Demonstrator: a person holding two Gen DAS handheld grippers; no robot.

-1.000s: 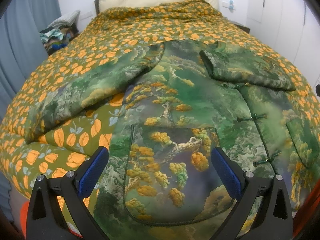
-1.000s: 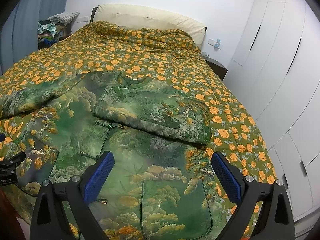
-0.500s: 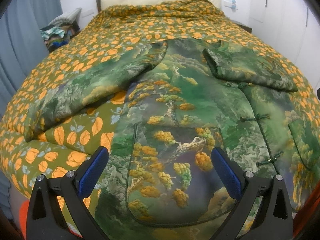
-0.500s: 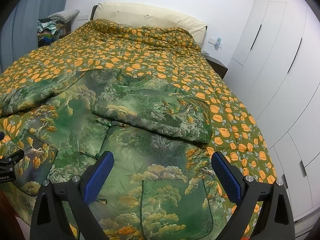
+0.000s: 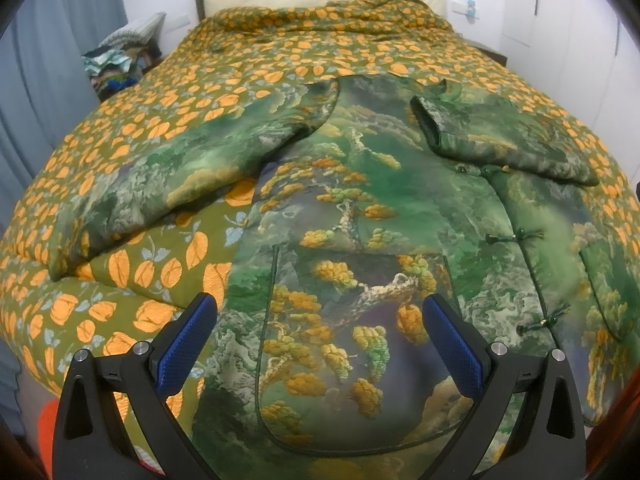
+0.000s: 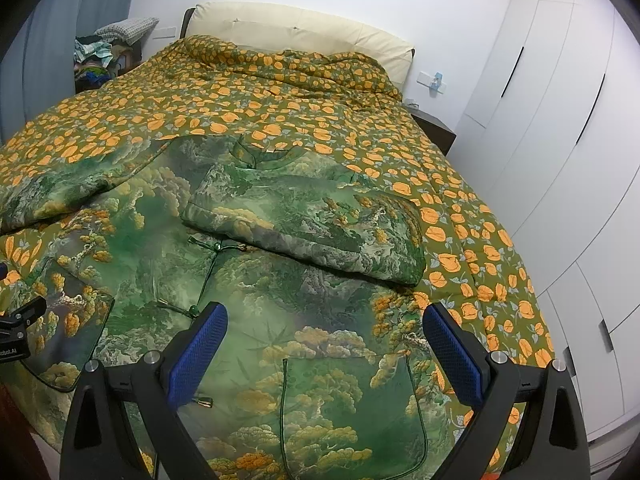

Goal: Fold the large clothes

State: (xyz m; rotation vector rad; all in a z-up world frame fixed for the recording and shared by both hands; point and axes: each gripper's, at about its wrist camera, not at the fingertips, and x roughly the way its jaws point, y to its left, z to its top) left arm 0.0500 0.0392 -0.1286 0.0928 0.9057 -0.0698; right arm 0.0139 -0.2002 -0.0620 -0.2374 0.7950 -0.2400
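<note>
A large green padded jacket point(image 5: 360, 208) with a tree-and-cloud print lies face up on the bed, also in the right wrist view point(image 6: 248, 280). Its right sleeve point(image 6: 312, 224) is folded across the chest; the left sleeve point(image 5: 192, 168) stretches out to the left. My left gripper point(image 5: 318, 344) is open and empty above the jacket's left pocket. My right gripper point(image 6: 324, 352) is open and empty above the right pocket point(image 6: 352, 408).
The bed has an orange-leaf quilt point(image 6: 280, 92) and a cream headboard point(image 6: 296, 32). White wardrobe doors point(image 6: 560, 160) stand close on the right. A pile of clothes point(image 5: 116, 64) and blue curtains point(image 5: 48, 80) are at the left. The left gripper's body point(image 6: 16, 336) shows at the left edge.
Both grippers have drifted slightly; the view of the jacket shifted a little down. Nothing was grasped and the jacket has not moved.
</note>
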